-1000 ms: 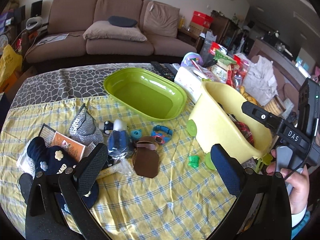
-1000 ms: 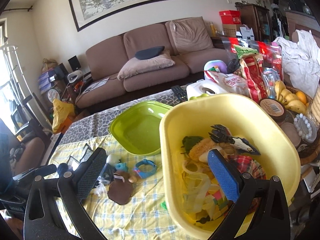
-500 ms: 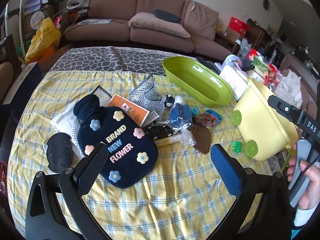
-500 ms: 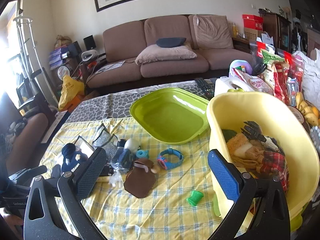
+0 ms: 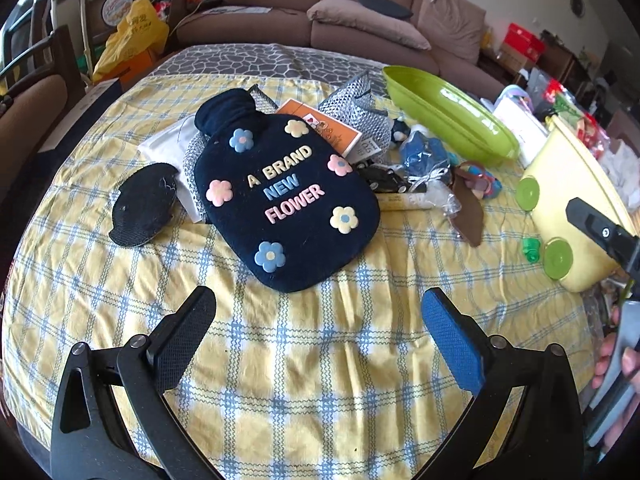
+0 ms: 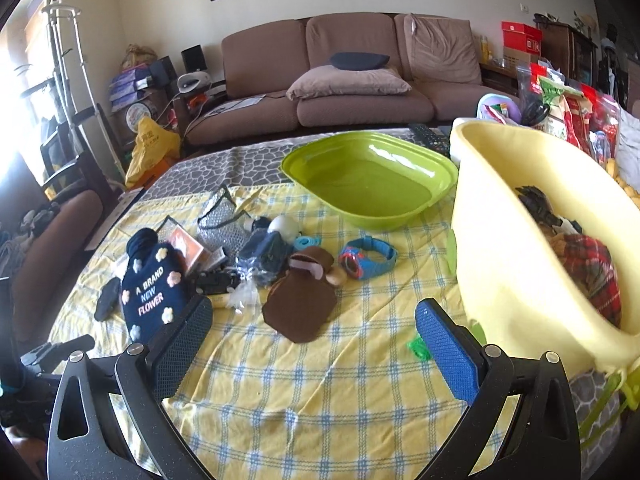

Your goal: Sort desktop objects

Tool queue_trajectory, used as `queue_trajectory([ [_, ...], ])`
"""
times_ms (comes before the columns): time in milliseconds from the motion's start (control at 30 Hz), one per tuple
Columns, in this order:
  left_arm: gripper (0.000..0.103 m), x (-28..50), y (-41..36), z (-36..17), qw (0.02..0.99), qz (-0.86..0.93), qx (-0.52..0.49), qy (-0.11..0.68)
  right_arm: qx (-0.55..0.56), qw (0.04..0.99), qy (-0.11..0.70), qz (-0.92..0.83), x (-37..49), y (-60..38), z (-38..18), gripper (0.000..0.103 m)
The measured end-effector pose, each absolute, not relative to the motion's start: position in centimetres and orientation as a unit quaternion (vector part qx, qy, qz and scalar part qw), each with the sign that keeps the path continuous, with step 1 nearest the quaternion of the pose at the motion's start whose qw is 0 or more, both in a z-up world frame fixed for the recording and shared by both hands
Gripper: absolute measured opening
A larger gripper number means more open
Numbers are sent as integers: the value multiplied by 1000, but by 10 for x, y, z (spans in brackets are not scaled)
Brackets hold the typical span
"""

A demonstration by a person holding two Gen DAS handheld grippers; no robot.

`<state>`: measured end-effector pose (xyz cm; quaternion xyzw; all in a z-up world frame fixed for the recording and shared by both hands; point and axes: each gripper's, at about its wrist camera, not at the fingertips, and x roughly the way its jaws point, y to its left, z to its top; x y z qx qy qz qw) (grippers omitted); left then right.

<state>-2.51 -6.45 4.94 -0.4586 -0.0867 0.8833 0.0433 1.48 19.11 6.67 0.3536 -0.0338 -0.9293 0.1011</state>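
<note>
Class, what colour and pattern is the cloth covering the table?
Yellow tablecloth with a blue-and-white check; clearest in the left wrist view.

The counter (image 5: 304,392) wears a yellow checked cloth with a grey pebble-patterned one at its far end. On it lie a navy hot-water bottle cover (image 5: 280,196), a black pad (image 5: 144,210) just to its left, a brown pouch (image 6: 300,306), a blue watch (image 6: 370,258) and a small green piece (image 5: 531,249). A green basin (image 6: 372,184) and a yellow tub (image 6: 516,264) stand toward the right.
</note>
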Motion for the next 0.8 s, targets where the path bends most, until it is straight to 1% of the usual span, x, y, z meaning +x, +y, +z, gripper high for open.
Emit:
queue_trajectory([
  [200, 103, -27, -62, 42, 33, 885, -458, -73, 374, 102, -15, -922, 19, 183, 36, 102],
  [500, 103, -33, -47, 20, 31, 876, -479, -43, 411, 93, -12, -907, 19, 181, -3, 102],
  [700, 103, -39, -45, 4, 11, 867, -495, -45, 432, 80, 8, -898, 18, 181, -25, 102],
  [800, 103, -39, -38, 1, 3, 872, -489, -20, 441, 76, 12, -894, 19, 181, -33, 103],
])
